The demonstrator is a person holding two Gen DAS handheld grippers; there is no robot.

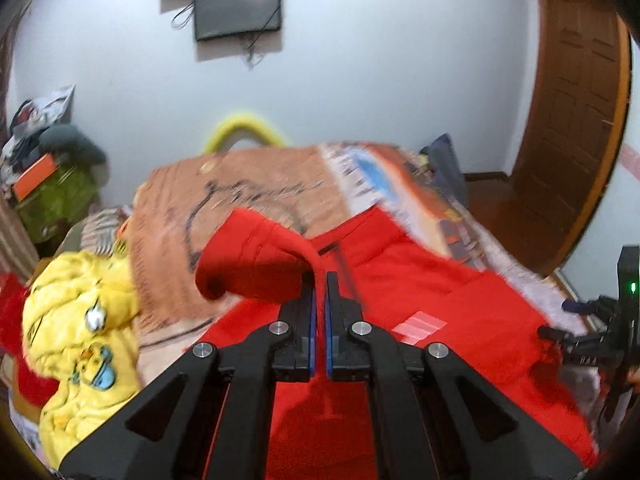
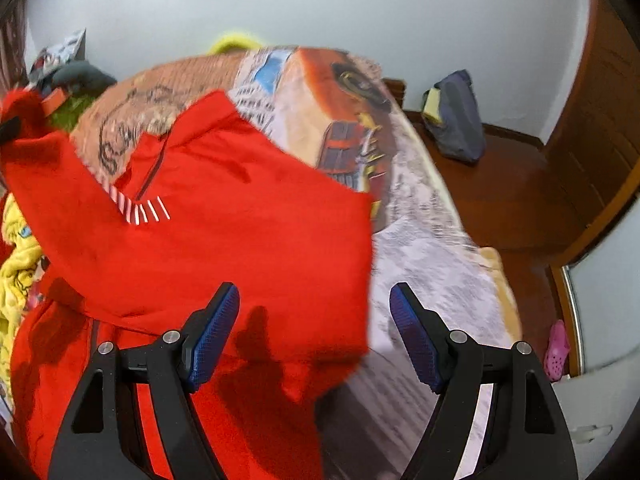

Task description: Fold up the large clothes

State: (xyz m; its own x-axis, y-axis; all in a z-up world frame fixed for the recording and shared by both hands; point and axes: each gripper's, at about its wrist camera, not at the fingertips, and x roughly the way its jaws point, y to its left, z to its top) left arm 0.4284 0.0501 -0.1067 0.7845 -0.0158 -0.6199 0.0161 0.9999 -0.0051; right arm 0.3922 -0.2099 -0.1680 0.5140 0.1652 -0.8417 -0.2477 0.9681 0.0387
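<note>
Red garment (image 2: pixel 224 216) spread on the bed (image 2: pixel 432 264), covering its near left part; one sleeve (image 1: pixel 252 256) lifted above the cloth. Left gripper (image 1: pixel 320 280) closed tight on the cuff end of that sleeve, the red fabric hanging to the left of the jaws. Right gripper (image 2: pixel 314 308) open wide, nothing between the blue pads (image 2: pixel 216 332), hovering just over the right edge of the garment.

Step in hand, by judgement: carrying the sleeve across the body of the garment. To do well: keep the pinch firm, draw the sleeve flat over the chest toward the zipper (image 2: pixel 150 172), lay down without twist, release only when the cuff rests on the cloth. Right gripper better placed on the shoulder side, holding the body still so no sliding on the blanket (image 1: pixel 240 184). Loose pull likely to drag the whole piece.

Hard to make out: both views blurred. Near hem of the garment cut off under the gripper bodies. How much fabric sits between the left jaws, not possible to tell. Yellow clothing (image 1: pixel 80 332) at the left partly outside the picture. Other sleeve not clearly found; probably folded under or hidden.
</note>
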